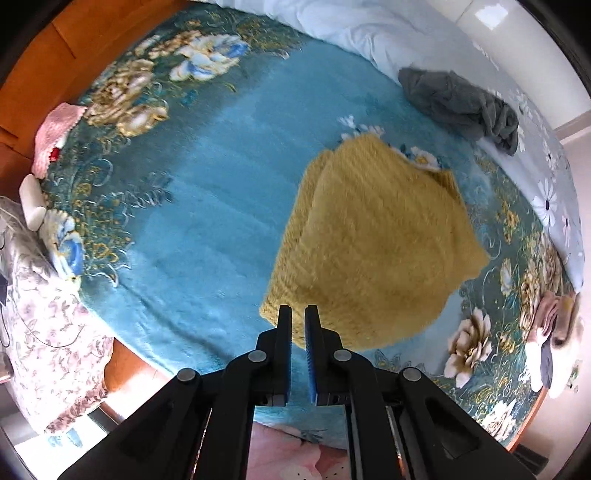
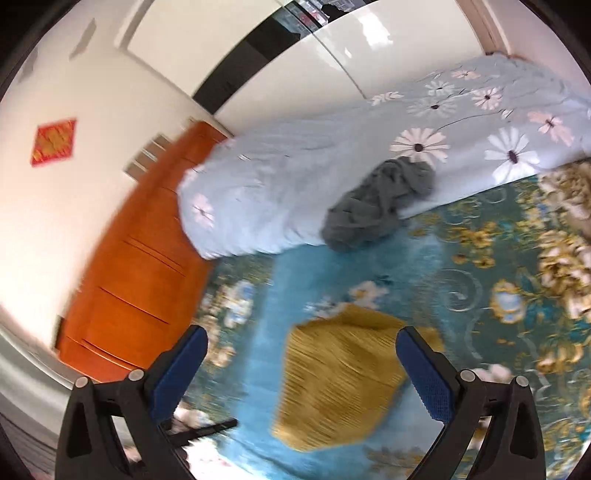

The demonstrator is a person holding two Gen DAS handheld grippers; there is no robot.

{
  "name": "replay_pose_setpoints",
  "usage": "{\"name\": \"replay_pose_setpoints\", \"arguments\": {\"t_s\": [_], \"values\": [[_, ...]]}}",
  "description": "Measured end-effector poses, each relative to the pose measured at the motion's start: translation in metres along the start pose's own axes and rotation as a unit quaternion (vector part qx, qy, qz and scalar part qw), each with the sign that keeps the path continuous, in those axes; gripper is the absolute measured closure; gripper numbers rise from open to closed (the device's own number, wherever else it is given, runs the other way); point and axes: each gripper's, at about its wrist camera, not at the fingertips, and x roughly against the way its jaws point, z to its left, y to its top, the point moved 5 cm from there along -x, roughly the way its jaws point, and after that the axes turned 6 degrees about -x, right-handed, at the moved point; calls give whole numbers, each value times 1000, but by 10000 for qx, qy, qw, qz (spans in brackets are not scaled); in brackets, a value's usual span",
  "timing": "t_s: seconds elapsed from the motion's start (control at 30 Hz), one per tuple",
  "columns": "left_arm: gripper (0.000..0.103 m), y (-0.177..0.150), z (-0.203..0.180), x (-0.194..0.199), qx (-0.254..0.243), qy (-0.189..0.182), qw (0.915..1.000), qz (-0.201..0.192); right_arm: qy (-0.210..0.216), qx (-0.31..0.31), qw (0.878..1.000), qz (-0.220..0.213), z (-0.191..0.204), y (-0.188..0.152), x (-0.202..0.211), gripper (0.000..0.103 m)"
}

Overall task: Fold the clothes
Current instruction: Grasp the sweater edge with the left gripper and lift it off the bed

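Note:
A folded mustard-yellow knitted garment (image 1: 376, 240) (image 2: 340, 380) lies on the teal floral blanket (image 1: 207, 184) (image 2: 424, 266). My left gripper (image 1: 298, 310) hovers at its near corner, fingers drawn together to a narrow slit with nothing between them. My right gripper (image 2: 302, 334) hangs above the same garment, wide open and empty. A crumpled grey garment (image 1: 458, 103) (image 2: 376, 206) rests farther back, against the rolled duvet. The right wrist view is motion-blurred.
A pale blue daisy-print duvet (image 2: 295, 166) (image 1: 369, 29) is bunched along the far side. An orange wooden headboard (image 2: 140, 280) borders the bed. A pink knitted item (image 1: 55, 136), a floral pillow (image 1: 48, 295) and a small pile of clothes (image 1: 554, 325) sit at the blanket's edges.

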Motion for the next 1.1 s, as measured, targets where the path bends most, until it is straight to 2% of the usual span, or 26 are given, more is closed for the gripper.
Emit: {"name": "replay_pose_setpoints", "arguments": {"t_s": [0.13,0.23,0.33,0.47,0.53,0.7,0.87,0.97,1.03,1.1], "values": [[96,1,6,18,84,-31,9997,-239,351,-88,9993,-135,20,14,3,0],[97,5,7,21,98,-63,9993,-353,330,302,9983,-376,45,23,14,0],[96,12,10,22,-1,-102,9991,-421,242,877,9898,-1094,82,33,34,0],[97,32,16,21,-85,-143,9987,-491,286,1457,9693,-1959,129,42,54,0],[96,45,22,19,-78,-173,9985,-518,418,1677,9611,-2154,148,46,53,0],[96,77,29,-1,-88,-313,9990,-305,400,1193,9792,-1591,153,57,2,0],[95,112,10,-43,-101,-718,9972,168,-411,1023,9917,-655,131,48,-67,0],[91,138,-15,-69,-94,-1080,9931,443,-823,741,9935,-278,100,40,-77,0],[87,154,-42,-80,-335,-1238,9906,483,-1098,525,9925,-88,77,34,-77,0],[80,172,-86,-90,-996,-1339,9850,440,-1372,308,9900,103,54,28,-77,0]]}}
